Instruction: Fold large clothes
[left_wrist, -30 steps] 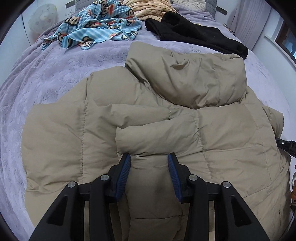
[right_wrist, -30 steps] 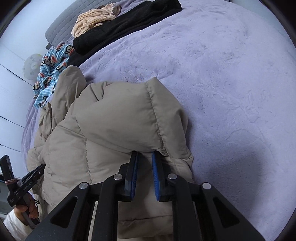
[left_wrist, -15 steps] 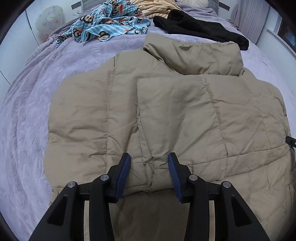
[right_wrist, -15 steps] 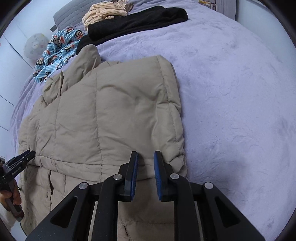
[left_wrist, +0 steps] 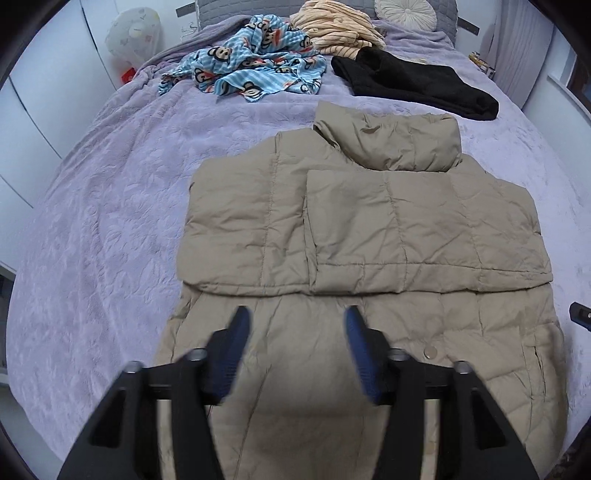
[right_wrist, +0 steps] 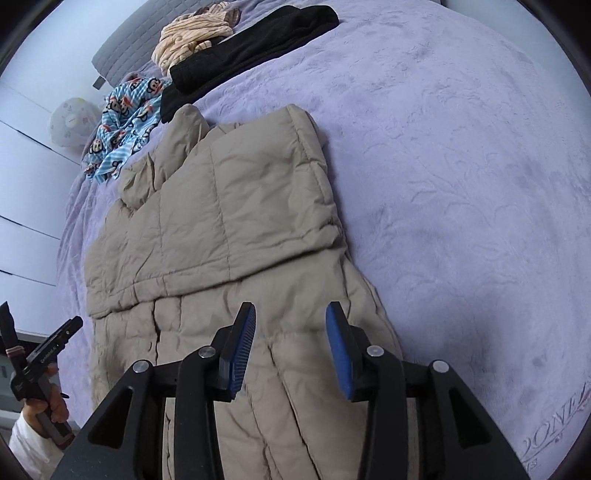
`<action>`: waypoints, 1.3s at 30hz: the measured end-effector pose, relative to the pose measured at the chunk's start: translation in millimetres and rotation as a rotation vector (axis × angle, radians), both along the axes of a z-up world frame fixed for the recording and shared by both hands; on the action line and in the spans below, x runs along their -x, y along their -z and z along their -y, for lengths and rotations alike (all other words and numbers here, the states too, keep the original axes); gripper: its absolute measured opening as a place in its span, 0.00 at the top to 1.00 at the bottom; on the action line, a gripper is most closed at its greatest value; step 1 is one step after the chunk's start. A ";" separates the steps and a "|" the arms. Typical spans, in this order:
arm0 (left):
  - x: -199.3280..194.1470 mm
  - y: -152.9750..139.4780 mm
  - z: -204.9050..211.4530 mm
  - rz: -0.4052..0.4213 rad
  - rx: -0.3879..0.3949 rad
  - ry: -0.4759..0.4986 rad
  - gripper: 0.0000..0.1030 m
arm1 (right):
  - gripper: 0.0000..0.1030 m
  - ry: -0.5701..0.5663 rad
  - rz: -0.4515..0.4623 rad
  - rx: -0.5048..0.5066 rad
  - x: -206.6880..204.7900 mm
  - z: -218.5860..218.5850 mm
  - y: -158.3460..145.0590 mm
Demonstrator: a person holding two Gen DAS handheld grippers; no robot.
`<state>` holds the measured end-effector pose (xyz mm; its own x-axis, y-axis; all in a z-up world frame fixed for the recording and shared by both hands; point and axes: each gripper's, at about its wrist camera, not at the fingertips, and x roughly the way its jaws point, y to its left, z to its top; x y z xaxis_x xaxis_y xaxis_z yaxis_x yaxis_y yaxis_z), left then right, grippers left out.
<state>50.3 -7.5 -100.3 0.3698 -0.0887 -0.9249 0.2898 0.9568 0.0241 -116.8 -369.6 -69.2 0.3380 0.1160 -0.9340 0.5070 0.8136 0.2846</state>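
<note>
A tan quilted puffer jacket [left_wrist: 369, 229] lies flat on the lilac bedspread [left_wrist: 103, 206], collar at the far end, both sleeves folded across its chest. My left gripper [left_wrist: 295, 328] is open and empty above the jacket's lower part, just short of the folded sleeve edge. My right gripper [right_wrist: 290, 321] is open and empty over the jacket [right_wrist: 221, 229] near its right side. The left gripper also shows in the right wrist view [right_wrist: 40, 354], held in a hand at the left edge.
At the head of the bed lie a blue monkey-print garment [left_wrist: 251, 66], a beige striped garment [left_wrist: 336, 26] and a black garment [left_wrist: 413, 85]. A round cushion [left_wrist: 402, 11] rests against the headboard. White cupboard doors [left_wrist: 37, 92] stand on the left.
Both grippers have let go of the folded sleeves, opened wide and drawn back toward the hem. The sleeves now lie flat across the chest.
</note>
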 end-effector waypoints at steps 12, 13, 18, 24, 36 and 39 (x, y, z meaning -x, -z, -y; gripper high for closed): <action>83.2 -22.2 -33.7 -0.107 -0.032 -0.162 0.00 | 0.25 -0.085 -0.020 -0.164 35.9 -32.7 -16.1; 88.3 -23.4 -35.9 -0.113 -0.034 -0.160 0.00 | 0.21 -0.085 -0.012 -0.174 38.8 -36.4 -18.7; 108.1 -25.8 -49.0 -0.132 -0.046 -0.125 0.00 | 0.20 -0.071 0.009 -0.183 54.3 -59.3 -25.6; 127.1 -19.8 -75.6 -0.165 -0.029 -0.081 0.00 | 0.18 0.019 0.032 -0.209 86.3 -89.6 -26.3; 157.3 -14.1 -121.2 -0.169 -0.045 -0.002 0.00 | 0.18 0.214 -0.017 -0.363 160.1 -145.1 -3.6; 162.3 -13.1 -129.0 -0.163 -0.039 0.013 0.00 | 0.18 0.251 -0.007 -0.357 174.6 -148.1 -7.7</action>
<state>-112.0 121.4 -87.2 0.2136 -0.0552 -0.9754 0.3054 0.9521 0.0130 -291.3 -221.5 -61.5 0.3909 0.3475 -0.8524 0.6792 0.5161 0.5218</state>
